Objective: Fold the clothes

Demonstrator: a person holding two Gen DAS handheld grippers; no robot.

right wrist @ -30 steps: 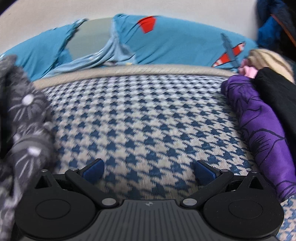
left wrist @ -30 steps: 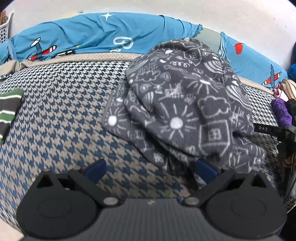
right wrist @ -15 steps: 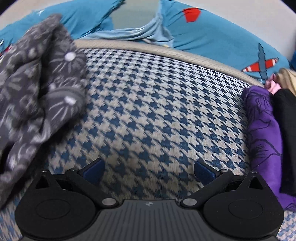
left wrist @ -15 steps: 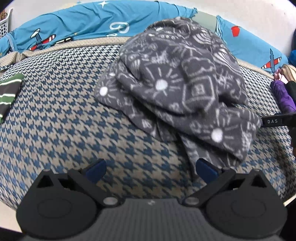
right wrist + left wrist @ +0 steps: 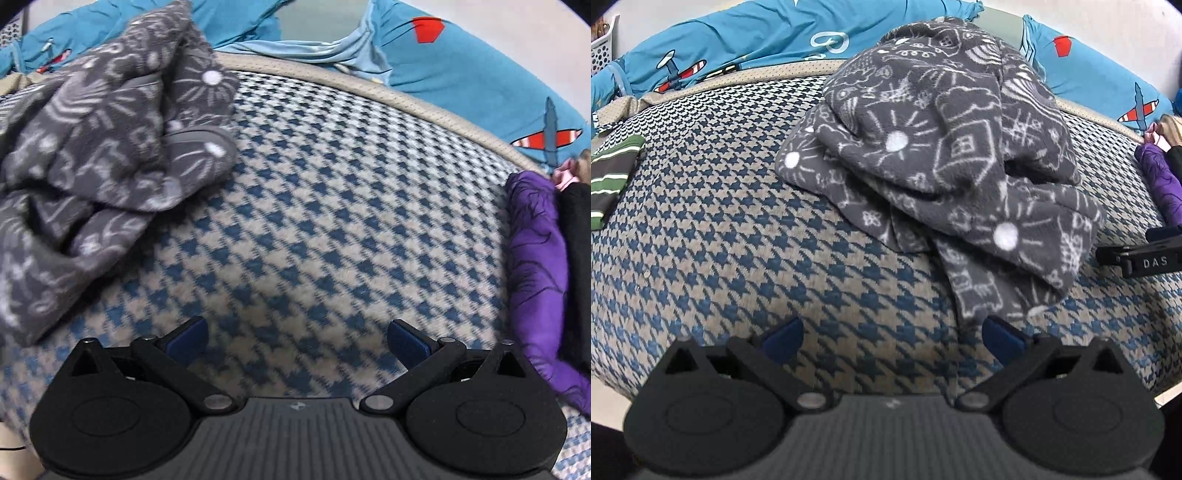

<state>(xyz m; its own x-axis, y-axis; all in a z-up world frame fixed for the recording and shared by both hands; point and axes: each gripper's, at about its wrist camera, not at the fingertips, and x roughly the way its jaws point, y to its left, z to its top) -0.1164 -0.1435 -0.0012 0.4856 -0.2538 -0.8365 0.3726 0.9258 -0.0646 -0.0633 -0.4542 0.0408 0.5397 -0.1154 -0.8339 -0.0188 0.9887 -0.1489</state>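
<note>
Since a second ago both my grippers have drawn back from the grey doodle-print fleece [image 5: 934,147]. In the left wrist view the heap sat right against my right-hand blue pad then; now it lies farther ahead, with only a loose tail of it reaching down beside that pad. In the right wrist view the fleece [image 5: 110,147] was a sliver at the left edge; now it fills the upper left.

My left gripper [image 5: 892,334] is spread wide, nothing between the pads. My right gripper [image 5: 297,334] is likewise wide apart and holds nothing; under it is only bare houndstooth cover [image 5: 332,221].

The fleece lies crumpled and unfolded on the houndstooth cover [image 5: 701,240], towards the far middle.

Around the fleece:
- Behind it, a blue aeroplane-print bedding [image 5: 738,40] runs along the far edge, beyond a beige piped border [image 5: 738,79].
- Far to its left, a green striped cloth [image 5: 613,173], folded flat, well apart.
- To its right, a purple garment [image 5: 535,258] with a black garment [image 5: 580,258] pressed against its far side.
- Just right of it, a black bar marked DAS [image 5: 1145,258] pokes in from the frame edge; it looks like part of my other gripper, but I cannot tell for sure.

Open room: a broad strip of cover between the fleece and the purple garment, and another between the fleece and the striped cloth. The near edge of the cover curves away close below my left gripper.
</note>
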